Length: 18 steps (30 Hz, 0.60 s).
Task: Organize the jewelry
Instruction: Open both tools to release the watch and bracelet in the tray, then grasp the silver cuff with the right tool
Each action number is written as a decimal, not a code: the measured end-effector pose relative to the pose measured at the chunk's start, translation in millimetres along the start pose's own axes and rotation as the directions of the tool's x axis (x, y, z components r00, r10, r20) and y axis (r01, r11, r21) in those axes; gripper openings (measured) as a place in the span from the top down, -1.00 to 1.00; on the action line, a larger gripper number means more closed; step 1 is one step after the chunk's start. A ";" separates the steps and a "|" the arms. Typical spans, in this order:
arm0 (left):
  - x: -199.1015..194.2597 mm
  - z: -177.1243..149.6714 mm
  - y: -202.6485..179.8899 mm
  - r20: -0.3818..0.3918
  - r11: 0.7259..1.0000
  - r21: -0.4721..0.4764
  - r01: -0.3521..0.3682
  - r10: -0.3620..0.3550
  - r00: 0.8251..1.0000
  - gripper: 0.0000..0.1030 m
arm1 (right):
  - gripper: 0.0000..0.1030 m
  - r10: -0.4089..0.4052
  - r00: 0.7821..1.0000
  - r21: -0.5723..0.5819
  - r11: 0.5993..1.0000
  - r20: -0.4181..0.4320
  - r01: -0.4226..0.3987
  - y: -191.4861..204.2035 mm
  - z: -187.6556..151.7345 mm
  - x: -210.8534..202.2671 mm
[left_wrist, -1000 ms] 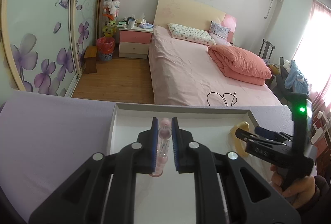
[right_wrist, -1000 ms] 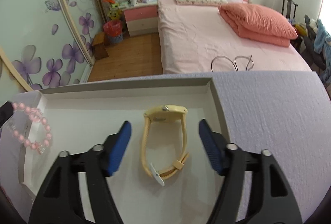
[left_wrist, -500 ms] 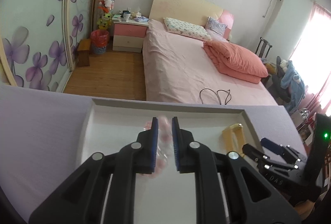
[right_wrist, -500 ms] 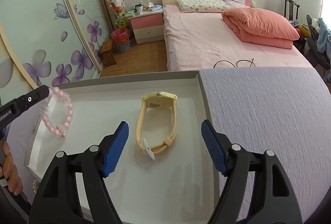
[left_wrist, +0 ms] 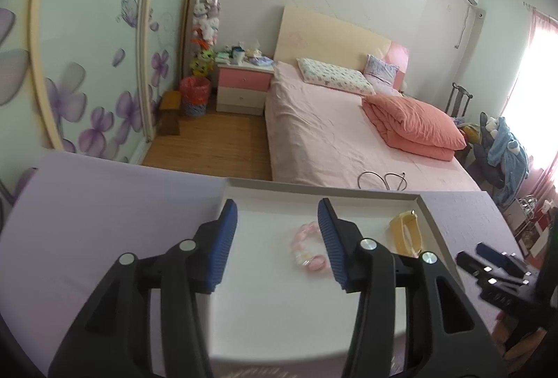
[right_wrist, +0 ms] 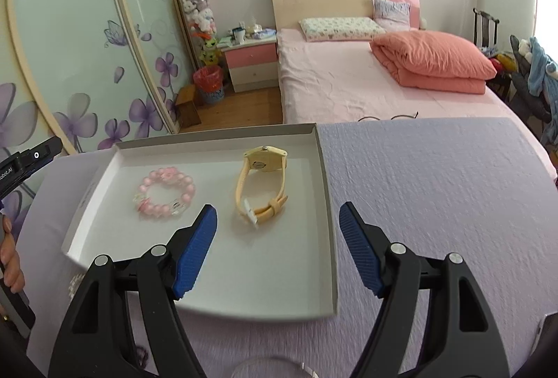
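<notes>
A pink bead bracelet (right_wrist: 164, 193) lies flat in the left half of a shallow white tray (right_wrist: 325, 203). Beside it, to the right, a yellow wristwatch (right_wrist: 261, 186) rests on its side. My left gripper (left_wrist: 278, 214) hovers over the tray with its jaws opening; the bracelet (left_wrist: 308, 250) lies on the tray floor below them, free of the pads and partly hidden by the right finger. My right gripper (right_wrist: 277, 214) stands open near the tray's front right corner, nothing between its fingers and the watch beyond its tips.
The tray sits on a lilac cloth (right_wrist: 436, 189) covering the table. A string of small white beads (right_wrist: 75, 284) pokes out at the tray's near left corner. A clear round rim (right_wrist: 268, 365) shows at the bottom edge. A hand (right_wrist: 8, 259) holds the left gripper.
The left gripper opened and let go of the bracelet, which now lies in the tray. Both grippers drew back toward me, and the watch stayed put.
</notes>
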<state>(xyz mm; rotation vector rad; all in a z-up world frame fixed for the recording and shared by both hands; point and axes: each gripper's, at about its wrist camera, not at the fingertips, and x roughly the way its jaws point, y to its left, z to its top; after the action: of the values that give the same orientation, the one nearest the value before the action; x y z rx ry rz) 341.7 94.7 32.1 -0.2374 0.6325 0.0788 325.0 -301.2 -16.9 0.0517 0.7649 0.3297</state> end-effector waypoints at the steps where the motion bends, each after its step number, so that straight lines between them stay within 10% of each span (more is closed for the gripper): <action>1: -12.2 -4.5 3.1 0.013 1.000 0.008 -0.012 0.011 1.000 -0.05 | -0.44 0.004 1.000 -0.004 1.000 0.007 -0.004 1.6 -2.8 -6.7; 18: -142.4 -140.6 40.9 0.037 0.999 0.015 -0.049 0.049 0.998 -0.60 | -0.44 0.104 0.994 -0.048 0.993 0.014 -0.104 32.2 -122.1 -107.3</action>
<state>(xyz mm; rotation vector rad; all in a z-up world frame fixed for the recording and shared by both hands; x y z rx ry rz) 140.3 100.1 -1.1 -0.2042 0.6020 0.1250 160.1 -313.0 -27.8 0.0499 0.7391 0.4458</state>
